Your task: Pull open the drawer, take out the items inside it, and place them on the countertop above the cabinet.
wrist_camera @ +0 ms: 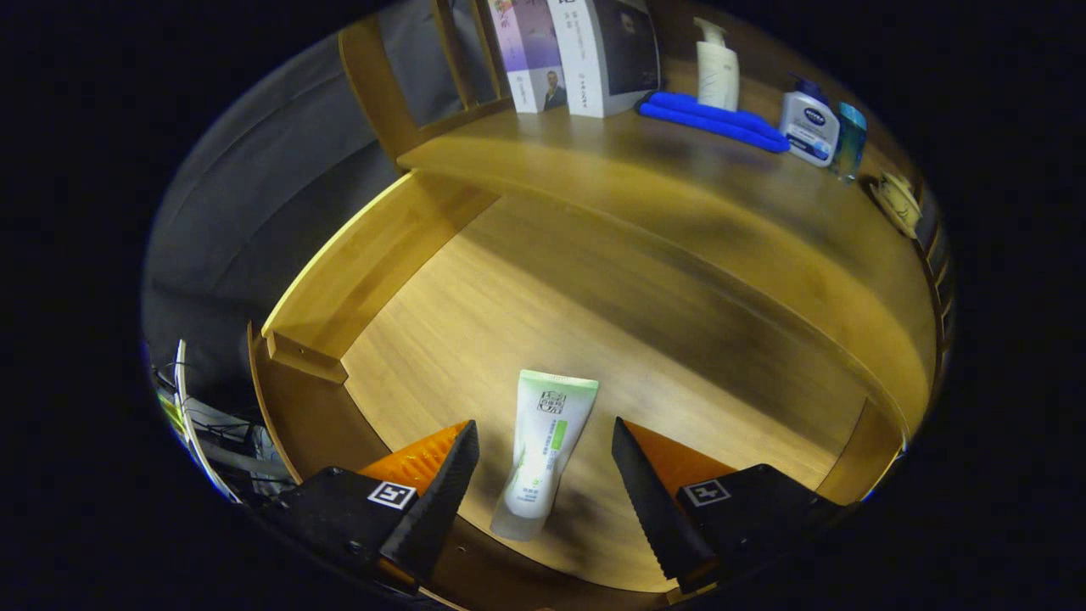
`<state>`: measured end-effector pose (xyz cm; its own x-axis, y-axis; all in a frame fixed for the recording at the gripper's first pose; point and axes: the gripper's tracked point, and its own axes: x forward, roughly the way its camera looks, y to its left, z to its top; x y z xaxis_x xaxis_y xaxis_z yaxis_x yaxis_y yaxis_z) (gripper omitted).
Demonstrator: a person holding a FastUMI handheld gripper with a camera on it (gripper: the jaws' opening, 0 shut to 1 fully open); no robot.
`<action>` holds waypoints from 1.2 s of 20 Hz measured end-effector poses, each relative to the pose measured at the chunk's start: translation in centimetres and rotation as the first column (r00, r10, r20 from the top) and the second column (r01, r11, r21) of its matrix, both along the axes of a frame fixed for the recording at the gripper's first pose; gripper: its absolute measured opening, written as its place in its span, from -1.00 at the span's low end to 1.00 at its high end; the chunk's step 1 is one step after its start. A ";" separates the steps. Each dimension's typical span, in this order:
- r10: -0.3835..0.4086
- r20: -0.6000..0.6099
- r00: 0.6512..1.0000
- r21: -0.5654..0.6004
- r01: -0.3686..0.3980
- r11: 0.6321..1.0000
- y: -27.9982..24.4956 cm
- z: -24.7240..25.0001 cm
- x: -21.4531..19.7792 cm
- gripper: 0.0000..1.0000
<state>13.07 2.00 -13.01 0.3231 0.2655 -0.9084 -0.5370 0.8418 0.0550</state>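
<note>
In the gripper view, the gripper (pixel 543 475) hangs over the pulled-out drawer (pixel 339 280), angled steeply down toward its floor, fingers spread wide and clear of everything. Both fingers (pixel 441 501) are wedge-shaped with toothed inner faces, and each mount carries a small square marker.

A tube (pixel 543 454) lies flat on the drawer floor between the fingers, touching neither. It is soft white plastic with a pale green crimped end and a green stripe; the crimp points to 12 o'clock, the cap toward 6 o'clock. Its print is too small to read.

The drawer is smooth, pale wood with a raised side wall at 10 o'clock from the tube. Beyond it, at 12 to 2 o'clock, runs the glossy wooden countertop (pixel 679 195).

On the countertop:
- two upright boxes (pixel 585 59) at 12 o'clock
- a folded blue cloth (pixel 713 119) at 1 o'clock
- a cream pump bottle (pixel 717 68) just behind the cloth
- a white bottle (pixel 808 127) with a dark cap, its label not stated here
- a slim teal bottle (pixel 850 140) just beside the white bottle
</note>
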 end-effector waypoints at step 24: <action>0.080 0.085 0.993 -0.016 -0.079 0.997 0.6 1.5 -0.1 -0.69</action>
<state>12.98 2.64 -11.47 0.3778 0.2823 -0.8818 -0.6041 0.7969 -0.0037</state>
